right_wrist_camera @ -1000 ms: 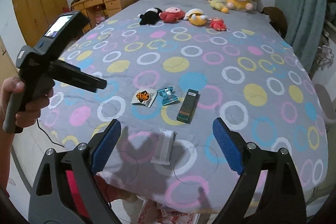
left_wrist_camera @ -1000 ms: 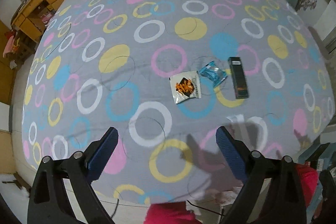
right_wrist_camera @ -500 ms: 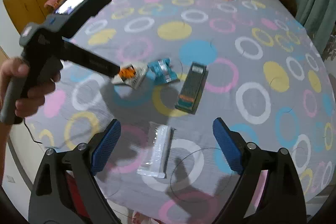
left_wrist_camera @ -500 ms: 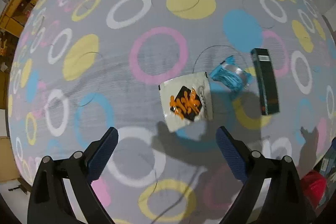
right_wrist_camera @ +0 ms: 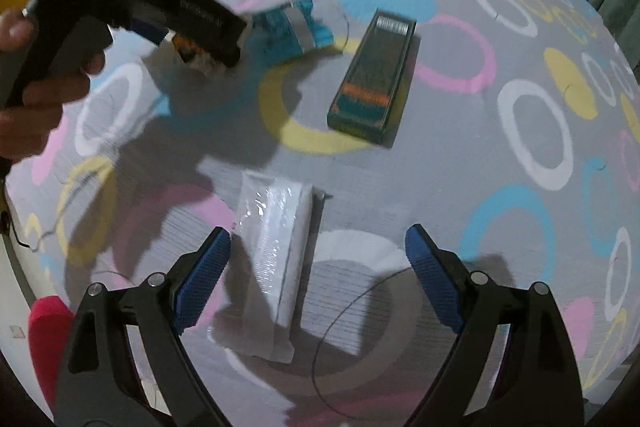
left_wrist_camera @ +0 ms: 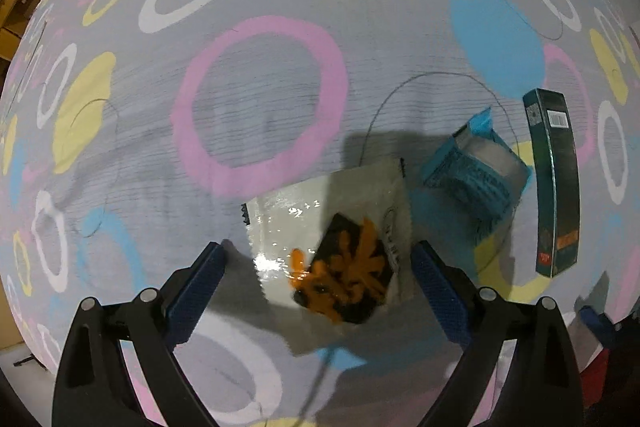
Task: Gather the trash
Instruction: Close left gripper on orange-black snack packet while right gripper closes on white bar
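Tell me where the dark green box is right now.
The dark green box lies flat on the ringed bedspread, upper centre in the right wrist view, just right of the blue wrapper and beyond the clear white packet.

My left claw has matt black plastic arms and ribbed blue pads. Between its wide jaws lies a glossy white foil sachet; at two o'clock sit a crinkled blue wrapper and a smooth cardboard box. The bedspread is matt woven cloth. Under my right claw lies a shiny clear-film packet.
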### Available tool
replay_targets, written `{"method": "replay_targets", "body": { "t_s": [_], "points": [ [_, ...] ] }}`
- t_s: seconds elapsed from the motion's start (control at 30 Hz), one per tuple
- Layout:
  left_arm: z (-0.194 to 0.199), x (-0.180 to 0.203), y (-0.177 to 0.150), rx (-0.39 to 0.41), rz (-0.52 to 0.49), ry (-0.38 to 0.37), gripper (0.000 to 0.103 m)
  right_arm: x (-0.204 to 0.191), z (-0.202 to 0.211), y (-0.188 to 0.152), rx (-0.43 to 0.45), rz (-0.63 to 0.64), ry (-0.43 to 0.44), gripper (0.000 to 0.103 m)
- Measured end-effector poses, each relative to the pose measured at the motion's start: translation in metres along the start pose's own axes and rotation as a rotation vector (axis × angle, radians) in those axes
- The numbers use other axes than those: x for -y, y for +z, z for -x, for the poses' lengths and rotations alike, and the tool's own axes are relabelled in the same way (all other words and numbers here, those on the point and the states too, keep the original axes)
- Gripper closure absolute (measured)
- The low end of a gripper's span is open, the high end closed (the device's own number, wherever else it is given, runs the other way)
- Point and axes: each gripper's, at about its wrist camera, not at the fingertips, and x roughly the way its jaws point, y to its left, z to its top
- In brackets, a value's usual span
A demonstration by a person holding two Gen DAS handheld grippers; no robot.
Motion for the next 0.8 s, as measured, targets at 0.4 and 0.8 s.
{"method": "replay_targets", "body": {
  "t_s": [0.4, 0.8],
  "points": [
    [0.000, -0.004, 0.004, 0.062, 0.050, -0.028, 0.019, -0.009, -0.003, -0.013, 0.011, 0.017, -0.011, 0.049],
    [0.026, 0.007, -0.033, 0.082, 0.105, -0.026, 0.086, 0.000, 0.013, -0.018, 0.014, -0.039, 0.016, 0.064]
  ]
}}
